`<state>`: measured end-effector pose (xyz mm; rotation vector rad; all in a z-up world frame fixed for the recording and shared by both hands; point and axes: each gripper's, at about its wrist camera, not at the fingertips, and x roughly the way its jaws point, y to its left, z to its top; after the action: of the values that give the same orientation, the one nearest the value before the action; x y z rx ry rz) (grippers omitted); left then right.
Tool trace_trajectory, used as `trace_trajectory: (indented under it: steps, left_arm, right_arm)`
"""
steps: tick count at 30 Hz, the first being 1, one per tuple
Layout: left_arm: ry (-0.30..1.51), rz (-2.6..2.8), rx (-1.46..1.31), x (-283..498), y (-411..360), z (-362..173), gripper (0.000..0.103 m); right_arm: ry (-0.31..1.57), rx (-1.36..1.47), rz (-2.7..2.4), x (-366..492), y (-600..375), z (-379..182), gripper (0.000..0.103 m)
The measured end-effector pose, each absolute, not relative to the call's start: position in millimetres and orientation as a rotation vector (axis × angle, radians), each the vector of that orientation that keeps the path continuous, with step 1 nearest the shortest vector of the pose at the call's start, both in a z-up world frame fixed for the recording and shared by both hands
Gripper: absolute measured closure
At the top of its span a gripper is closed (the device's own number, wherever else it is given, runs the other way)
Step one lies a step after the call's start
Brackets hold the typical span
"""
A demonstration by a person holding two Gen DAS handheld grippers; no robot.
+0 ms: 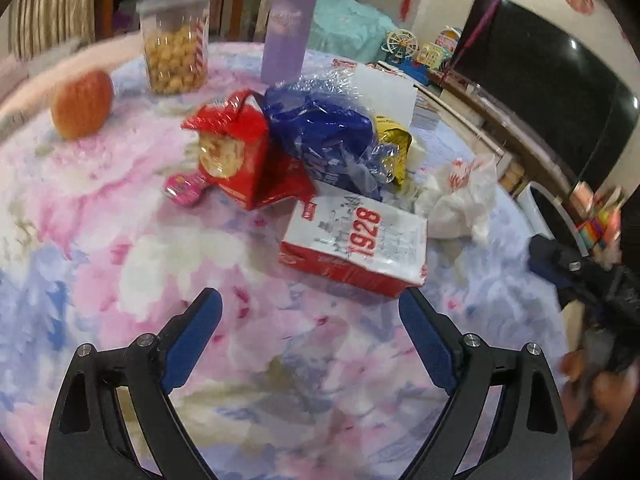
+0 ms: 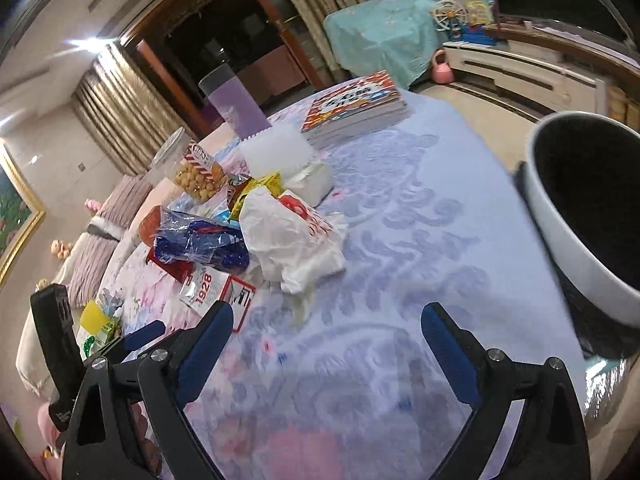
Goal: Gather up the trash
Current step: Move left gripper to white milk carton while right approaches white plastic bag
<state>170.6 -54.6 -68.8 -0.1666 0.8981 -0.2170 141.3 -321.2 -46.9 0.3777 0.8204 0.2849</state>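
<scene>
Trash lies heaped mid-table: a white and red "1928" box (image 1: 356, 248), a red snack carton (image 1: 240, 156), a blue crinkled wrapper (image 1: 320, 136), a gold and yellow packet (image 1: 394, 140), a small pink wrapper (image 1: 185, 189) and a crumpled white plastic bag (image 1: 460, 200). My left gripper (image 1: 310, 306) is open and empty, just short of the 1928 box. In the right wrist view the bag (image 2: 288, 236), blue wrapper (image 2: 200, 244) and 1928 box (image 2: 206, 286) lie ahead to the left. My right gripper (image 2: 326, 320) is open and empty. A white bin with a dark inside (image 2: 588, 216) stands at its right.
A jar of round snacks (image 1: 176, 48), a purple tumbler (image 1: 286, 28) and an orange fruit (image 1: 82, 104) stand at the table's far side. A stack of books (image 2: 356, 104) and a white foam block (image 2: 280, 152) lie beyond the heap. The flowered tablecloth (image 1: 280, 360) covers the table.
</scene>
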Motion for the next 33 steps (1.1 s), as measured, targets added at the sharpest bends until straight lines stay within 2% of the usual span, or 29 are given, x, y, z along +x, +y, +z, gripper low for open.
trace_trajectory:
  steps: [10, 12, 14, 15, 17, 22, 27, 31, 32, 33]
  left_arm:
    - [0.924, -0.115, -0.063, 185, -86, -76, 0.011]
    - [0.918, -0.098, -0.075, 187, -74, -75, 0.011]
    - [0.905, -0.043, -0.06, 179, -55, -75, 0.011]
    - [0.899, -0.016, -0.049, 173, -45, -75, 0.011]
    - [0.902, 0.039, -0.047, 162, -20, -77, 0.011]
    - [0.898, -0.007, -0.163, 148, -5, -72, 0.011]
    - [0.845, -0.007, -0.063, 165, -60, -67, 0.011]
    - [0.873, 0.092, 0.004, 192, -72, -79, 0.011]
    - [0.887, 0.092, -0.003, 196, -68, -83, 0.024]
    - [0.907, 0.059, -0.038, 198, -63, -87, 0.048]
  right_arm:
    - [0.836, 0.411, 0.36, 187, -310, -58, 0.009]
    - [0.825, 0.378, 0.363, 188, -305, -57, 0.021]
    - [0.823, 0.352, 0.372, 189, -301, -57, 0.045]
    - [0.826, 0.356, 0.383, 188, -300, -58, 0.046]
    - [0.806, 0.344, 0.384, 184, -300, -55, 0.061]
    - [0.763, 0.35, 0.37, 163, -307, -50, 0.064]
    - [0.744, 0.387, 0.344, 145, -318, -48, 0.065]
    - [0.735, 0.392, 0.327, 130, -327, -43, 0.065]
    - [0.734, 0.394, 0.326, 126, -330, -41, 0.065]
    - [0.729, 0.401, 0.326, 121, -333, -39, 0.065]
